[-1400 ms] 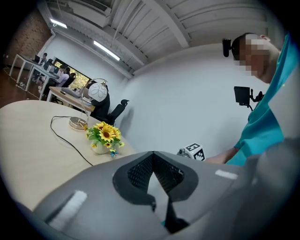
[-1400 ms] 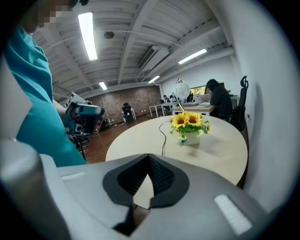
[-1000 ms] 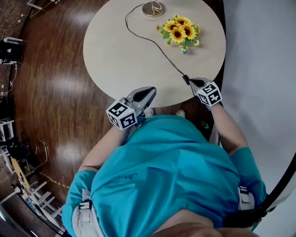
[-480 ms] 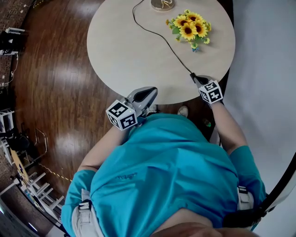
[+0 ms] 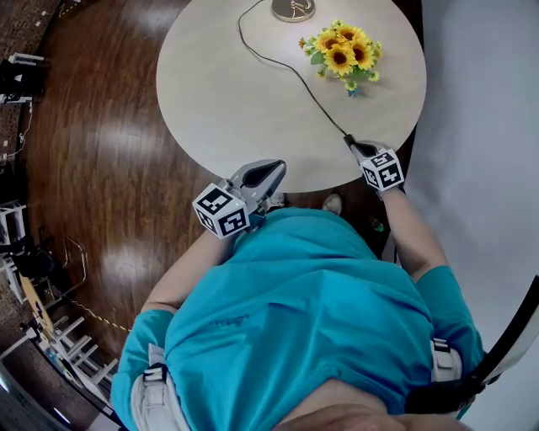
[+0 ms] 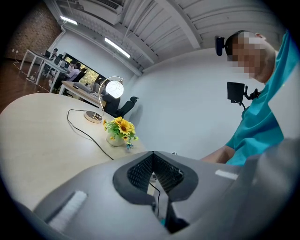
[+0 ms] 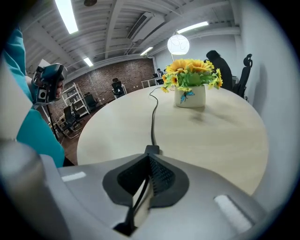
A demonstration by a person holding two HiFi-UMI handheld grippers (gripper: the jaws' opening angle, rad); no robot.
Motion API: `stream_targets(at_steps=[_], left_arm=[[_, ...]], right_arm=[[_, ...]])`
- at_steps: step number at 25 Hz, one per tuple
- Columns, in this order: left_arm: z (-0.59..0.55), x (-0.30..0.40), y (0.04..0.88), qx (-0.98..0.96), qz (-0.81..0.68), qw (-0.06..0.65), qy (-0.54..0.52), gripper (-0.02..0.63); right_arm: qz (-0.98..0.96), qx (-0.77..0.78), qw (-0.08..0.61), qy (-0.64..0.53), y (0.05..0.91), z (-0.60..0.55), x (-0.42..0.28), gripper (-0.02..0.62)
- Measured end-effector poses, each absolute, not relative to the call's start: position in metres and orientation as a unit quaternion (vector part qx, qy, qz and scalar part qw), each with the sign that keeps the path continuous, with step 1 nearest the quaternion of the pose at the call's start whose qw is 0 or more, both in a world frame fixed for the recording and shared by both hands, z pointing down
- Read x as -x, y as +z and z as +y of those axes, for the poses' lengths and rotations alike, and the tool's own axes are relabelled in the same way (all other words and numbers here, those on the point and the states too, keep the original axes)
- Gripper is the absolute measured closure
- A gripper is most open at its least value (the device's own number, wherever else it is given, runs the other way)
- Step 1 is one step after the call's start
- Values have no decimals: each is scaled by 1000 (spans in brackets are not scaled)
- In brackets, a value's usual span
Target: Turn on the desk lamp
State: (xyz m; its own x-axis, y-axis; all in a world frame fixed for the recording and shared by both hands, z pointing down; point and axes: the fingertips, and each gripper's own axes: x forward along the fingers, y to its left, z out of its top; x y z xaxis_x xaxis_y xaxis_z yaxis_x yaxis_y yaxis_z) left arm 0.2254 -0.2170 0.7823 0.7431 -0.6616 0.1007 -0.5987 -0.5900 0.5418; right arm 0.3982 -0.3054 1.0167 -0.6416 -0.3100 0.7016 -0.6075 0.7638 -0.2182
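Note:
The desk lamp stands at the table's far edge; its round metal base shows in the head view. Its globe glows in the left gripper view and in the right gripper view. A black cord runs from the base across the table to an inline switch at the near right edge. My right gripper is shut on that switch, and the cord trails down between its jaws. My left gripper hovers shut at the near edge, holding nothing.
A small vase of sunflowers stands right of the cord near the lamp. The round pale table rests on dark wood flooring. A white wall lies to the right. Chairs and desks stand far off.
The head view has shifted a little, so the table sits higher in frame. Both grippers hold nearly the same places, the right one still at the switch.

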Motion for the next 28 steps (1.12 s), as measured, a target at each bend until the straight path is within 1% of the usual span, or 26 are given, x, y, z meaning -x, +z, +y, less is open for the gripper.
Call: stream_targets(at_steps=[6, 9, 14, 19, 23, 26, 28], left_arm=[[-223, -230, 779, -892, -351, 279, -57, 586], [-224, -234, 767, -890, -354, 280, -59, 586], [-221, -246, 738, -893, -358, 266, -68, 586], [-212, -275, 699, -899, -354, 245, -81, 586], [-203, -307, 662, -905, -344, 232, -90, 586], [-198, -335, 648, -916, -324, 216, -94, 586], [-195, -350, 640, -920, -311, 218, -94, 586]], right_arm=[[-878, -260, 328, 234, 1013, -307, -397, 594], [-891, -259, 300, 221, 986, -308, -396, 594], [-917, -256, 231, 201, 905, -300, -399, 594], [-939, -240, 165, 182, 818, -268, -412, 594], [-952, -227, 135, 151, 747, -243, -431, 594], [-958, -230, 121, 124, 707, -233, -451, 594], [-957, -240, 117, 110, 685, -228, -464, 594]])
